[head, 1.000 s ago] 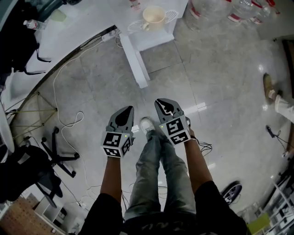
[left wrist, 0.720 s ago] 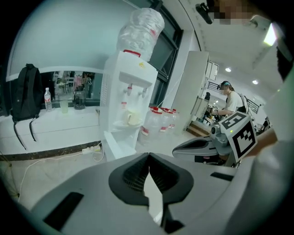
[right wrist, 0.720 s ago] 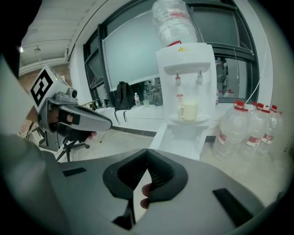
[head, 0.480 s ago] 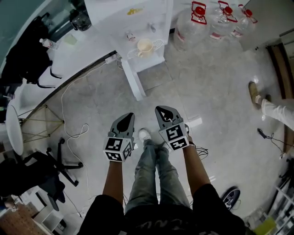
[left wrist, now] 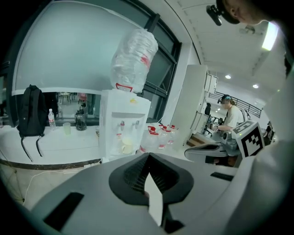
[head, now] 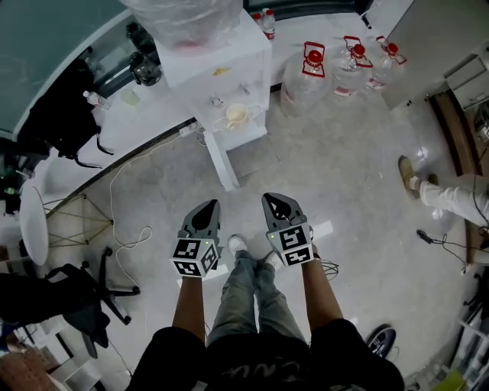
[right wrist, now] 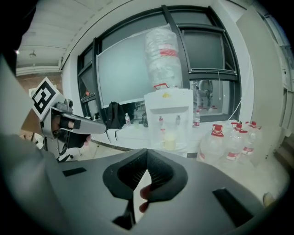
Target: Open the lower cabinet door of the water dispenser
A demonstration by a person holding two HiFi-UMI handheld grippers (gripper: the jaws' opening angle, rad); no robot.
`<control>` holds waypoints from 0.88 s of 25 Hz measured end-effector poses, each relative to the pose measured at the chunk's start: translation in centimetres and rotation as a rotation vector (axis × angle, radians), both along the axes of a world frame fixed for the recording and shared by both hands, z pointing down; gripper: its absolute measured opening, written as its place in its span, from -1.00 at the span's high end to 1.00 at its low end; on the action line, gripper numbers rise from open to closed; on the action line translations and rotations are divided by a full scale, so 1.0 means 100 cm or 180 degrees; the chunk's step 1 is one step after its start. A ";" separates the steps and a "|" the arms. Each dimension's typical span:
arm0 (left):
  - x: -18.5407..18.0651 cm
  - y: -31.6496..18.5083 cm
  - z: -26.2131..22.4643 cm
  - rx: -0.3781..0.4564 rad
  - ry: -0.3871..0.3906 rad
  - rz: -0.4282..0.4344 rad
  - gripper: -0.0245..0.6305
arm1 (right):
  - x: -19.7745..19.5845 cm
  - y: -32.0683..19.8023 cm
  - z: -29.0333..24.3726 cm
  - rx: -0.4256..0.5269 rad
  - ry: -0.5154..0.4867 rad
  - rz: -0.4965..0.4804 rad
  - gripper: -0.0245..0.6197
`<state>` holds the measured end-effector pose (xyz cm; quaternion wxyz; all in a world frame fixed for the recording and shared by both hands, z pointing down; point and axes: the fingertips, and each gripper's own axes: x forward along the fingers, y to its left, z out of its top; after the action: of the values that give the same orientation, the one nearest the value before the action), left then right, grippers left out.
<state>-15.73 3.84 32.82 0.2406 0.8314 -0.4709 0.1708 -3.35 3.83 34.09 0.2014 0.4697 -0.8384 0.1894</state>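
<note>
The white water dispenser point(head: 221, 69) stands ahead of me at the top of the head view, with a big bottle point(head: 191, 19) on top and a cream cup point(head: 236, 114) on its drip tray. Its lower front point(head: 220, 160) shows only as a narrow white strip from above. My left gripper point(head: 209, 206) and right gripper point(head: 276, 200) are held side by side over the floor, well short of the dispenser. Both are shut with nothing in them. The dispenser point(left wrist: 121, 126) stands far beyond the left gripper point(left wrist: 148, 155). It point(right wrist: 167, 117) is just as far beyond the right gripper point(right wrist: 147, 151).
A curved white counter point(head: 99, 141) with a black backpack point(head: 61, 114) runs left of the dispenser. Spare water jugs point(head: 309, 72) stand to its right. A cable point(head: 122, 221) and an office chair point(head: 84, 294) lie at the left. Another person's legs point(head: 451, 198) are at the right.
Both grippers have risen along with my head. The floor looks farther off, and the dispenser's top, its bottle and the jugs have come fully into view.
</note>
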 end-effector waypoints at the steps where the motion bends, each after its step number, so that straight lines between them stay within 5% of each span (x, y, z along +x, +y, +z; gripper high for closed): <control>1: 0.002 -0.001 -0.008 0.0025 0.0015 -0.0008 0.89 | 0.003 -0.001 -0.009 0.0035 0.0005 0.0026 0.89; 15: 0.025 -0.009 -0.126 0.0409 0.0191 0.0020 0.90 | 0.032 -0.001 -0.135 0.0497 0.0086 0.0083 0.89; 22: 0.036 -0.005 -0.180 0.0618 0.0358 0.0111 0.90 | 0.049 0.008 -0.192 0.0726 -0.0128 0.0282 0.88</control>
<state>-12.11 3.33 14.78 0.1821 0.8671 -0.4565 0.0816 1.55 4.66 14.87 0.1212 0.5223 -0.8368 0.1110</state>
